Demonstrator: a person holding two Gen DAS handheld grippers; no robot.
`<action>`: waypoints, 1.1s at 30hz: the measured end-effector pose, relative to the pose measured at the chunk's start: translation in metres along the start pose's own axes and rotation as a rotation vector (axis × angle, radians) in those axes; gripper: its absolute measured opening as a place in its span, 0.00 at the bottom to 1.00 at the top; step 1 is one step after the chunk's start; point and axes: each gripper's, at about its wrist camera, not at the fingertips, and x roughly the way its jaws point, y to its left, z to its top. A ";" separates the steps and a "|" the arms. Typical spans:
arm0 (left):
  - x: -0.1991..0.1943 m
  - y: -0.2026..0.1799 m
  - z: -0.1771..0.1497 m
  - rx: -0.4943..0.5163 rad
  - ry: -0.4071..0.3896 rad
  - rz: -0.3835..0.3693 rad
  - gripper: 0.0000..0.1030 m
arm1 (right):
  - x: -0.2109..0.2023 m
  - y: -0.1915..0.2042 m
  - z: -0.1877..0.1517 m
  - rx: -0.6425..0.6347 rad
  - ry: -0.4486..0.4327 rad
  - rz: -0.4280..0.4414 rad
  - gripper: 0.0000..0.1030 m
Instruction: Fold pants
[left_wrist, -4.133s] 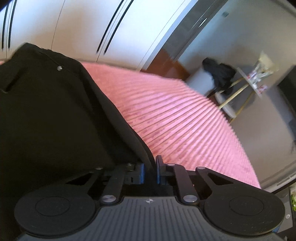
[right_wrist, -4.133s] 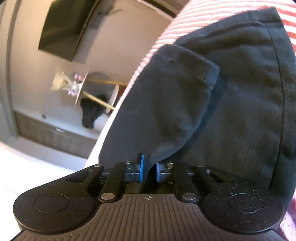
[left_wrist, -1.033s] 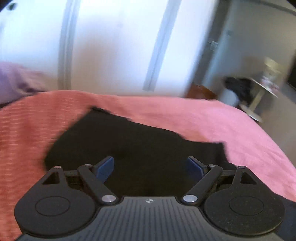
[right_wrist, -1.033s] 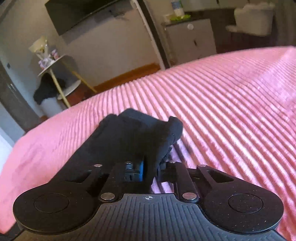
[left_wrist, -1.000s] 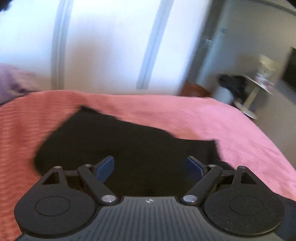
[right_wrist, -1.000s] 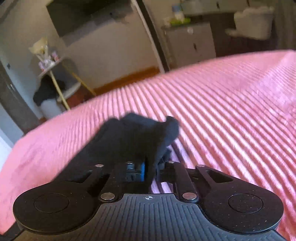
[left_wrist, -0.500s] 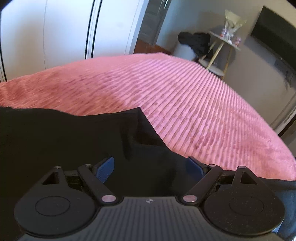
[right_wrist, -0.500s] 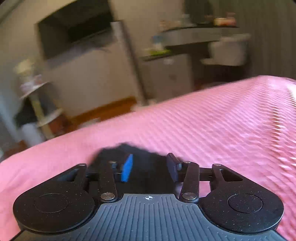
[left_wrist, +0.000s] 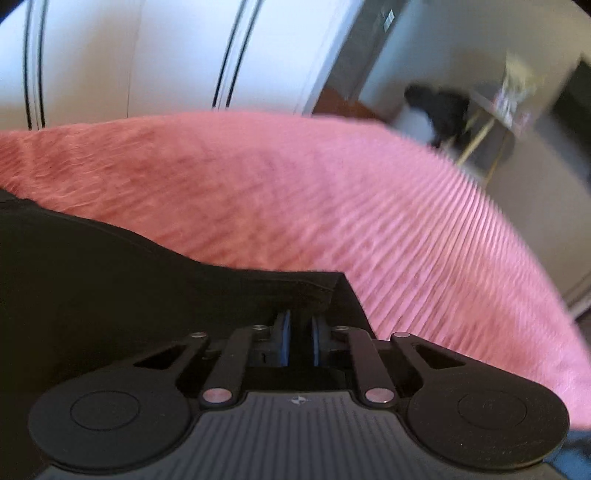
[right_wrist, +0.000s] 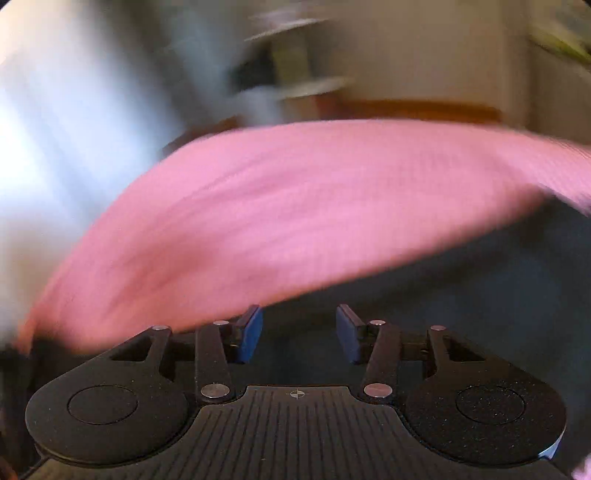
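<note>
The black pants (left_wrist: 122, 291) lie on the pink ribbed bedspread (left_wrist: 332, 206). In the left wrist view my left gripper (left_wrist: 297, 332) has its blue pads nearly together on a hemmed corner fold of the pants (left_wrist: 314, 291). In the right wrist view, which is motion-blurred, the pants (right_wrist: 498, 288) fill the lower right over the bedspread (right_wrist: 295, 206). My right gripper (right_wrist: 299, 330) is open and empty, with its pads apart just above the dark fabric.
White wardrobe doors (left_wrist: 147, 55) stand behind the bed. A small side table (left_wrist: 495, 110) with dark clothing (left_wrist: 439, 107) draped by it is at the far right. The bed edge drops off to the right (left_wrist: 554, 306).
My left gripper has closed from wide open onto a corner of the pants. My right gripper, which let go half a second ago, has swung fast to another part of the pants.
</note>
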 end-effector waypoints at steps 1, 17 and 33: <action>-0.008 0.006 0.001 -0.027 -0.007 -0.015 0.20 | 0.009 0.024 -0.003 -0.083 0.013 0.050 0.55; -0.116 0.171 -0.030 0.049 -0.125 0.411 0.83 | 0.116 0.222 -0.021 -0.471 0.141 0.308 0.57; -0.128 0.209 -0.033 -0.053 -0.179 0.590 0.85 | 0.144 0.246 -0.001 -0.445 0.055 -0.004 0.01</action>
